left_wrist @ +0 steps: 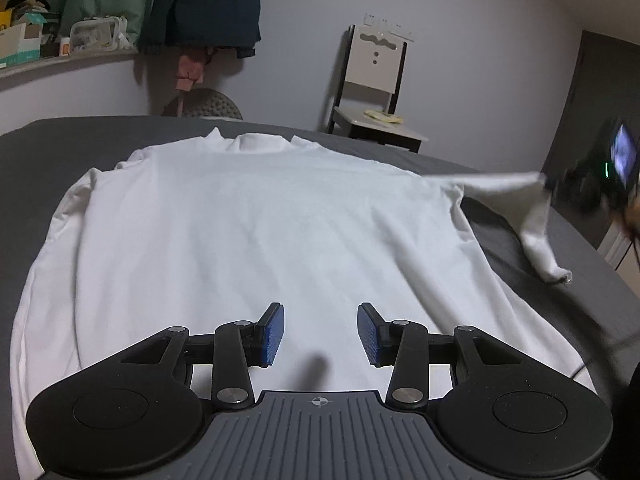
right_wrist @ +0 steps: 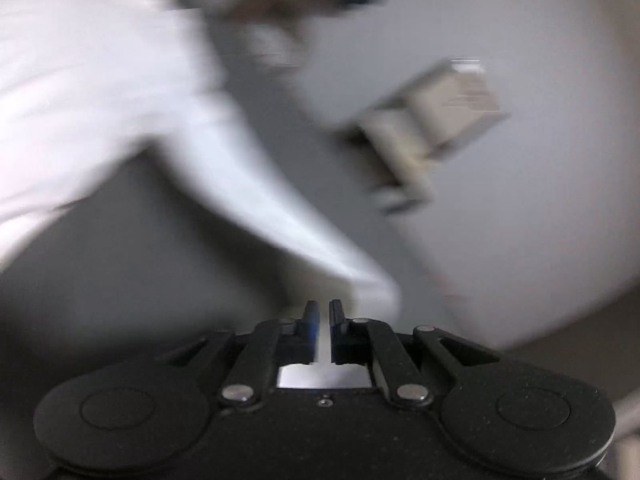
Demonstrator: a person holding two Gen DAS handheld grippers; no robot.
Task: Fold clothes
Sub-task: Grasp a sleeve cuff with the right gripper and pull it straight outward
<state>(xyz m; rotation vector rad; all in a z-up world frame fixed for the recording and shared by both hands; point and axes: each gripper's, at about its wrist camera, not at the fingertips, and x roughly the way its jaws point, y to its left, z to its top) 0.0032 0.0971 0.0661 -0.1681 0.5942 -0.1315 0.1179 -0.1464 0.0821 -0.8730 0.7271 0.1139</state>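
Left wrist view looks along the left tool (left_wrist: 321, 332), whose blue pads (left_wrist: 272, 334) stand apart with nothing between them, hovering over the near hem of a white long-sleeved shirt (left_wrist: 248, 232). The shirt lies spread flat on a dark grey bed (left_wrist: 48, 148), collar at the far side. Its right-hand sleeve (left_wrist: 520, 196) is lifted off the bed and stretched out to the right, where the right tool (left_wrist: 550, 182) shows only as a dark blurred shape at the frame edge; the cuff (left_wrist: 554, 270) droops down to the sheet. Behind the bed stand a pale chair (left_wrist: 374, 92), a shelf (left_wrist: 60, 60) crowded with boxes, and dark and green clothes (left_wrist: 168, 0) hanging on the wall. None of this room detail is legible from the other camera.

Right wrist view is heavily smeared by motion. It shows what the first cannot: the right tool (right_wrist: 324, 322) up close, its jaws drawn almost together with only a thin slit left. The white sleeve (right_wrist: 304, 224) runs down from the shirt body (right_wrist: 80, 80) at upper left to the fingertips, so the tool appears to be pinching it, though the blur hides the exact contact. The chair (right_wrist: 432, 120) is a tilted pale smear, and the bed (right_wrist: 120, 264) a grey blur below the sleeve.
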